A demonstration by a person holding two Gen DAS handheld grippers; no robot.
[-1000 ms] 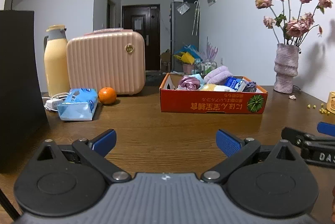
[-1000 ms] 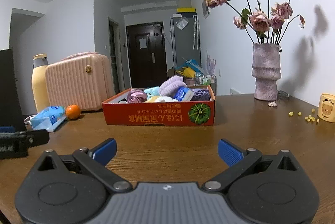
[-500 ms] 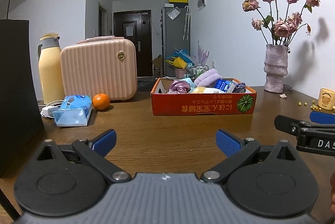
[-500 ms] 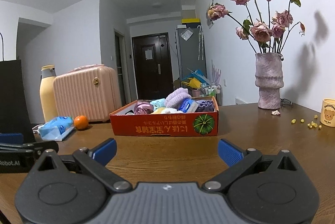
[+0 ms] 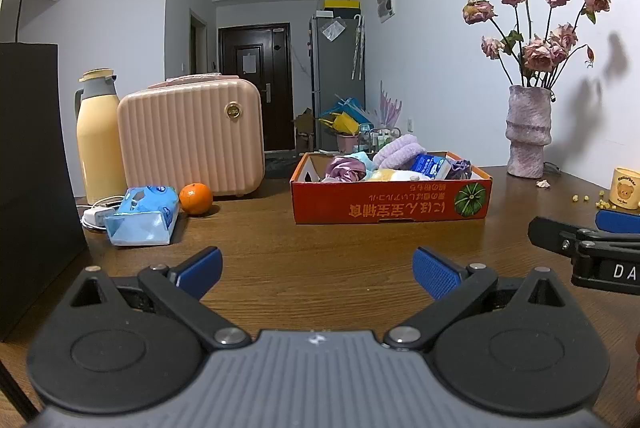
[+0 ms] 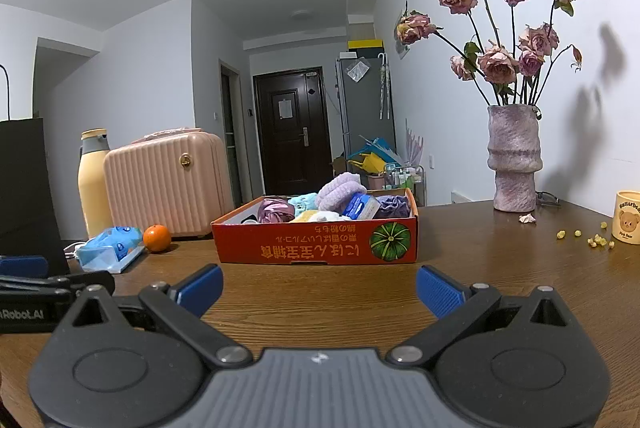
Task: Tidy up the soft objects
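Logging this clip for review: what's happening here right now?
Nothing is being handled yet. The left gripper and right gripper are both open and empty, held low over the wooden table, facing the orange cardboard box of soft items, including a lavender towel roll. Sorting hasn't started.

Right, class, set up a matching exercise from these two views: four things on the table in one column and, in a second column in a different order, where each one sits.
Things
1. orange
2. vase of dried roses
3. purple fluffy roll
4. bear cup

Places
A. far right edge of the table, near scattered crumbs
B. inside the red cardboard box
C. before the pink suitcase, beside the blue tissue pack
D. against the right wall, behind the box

Pairs: 1-C, 2-D, 3-B, 4-A
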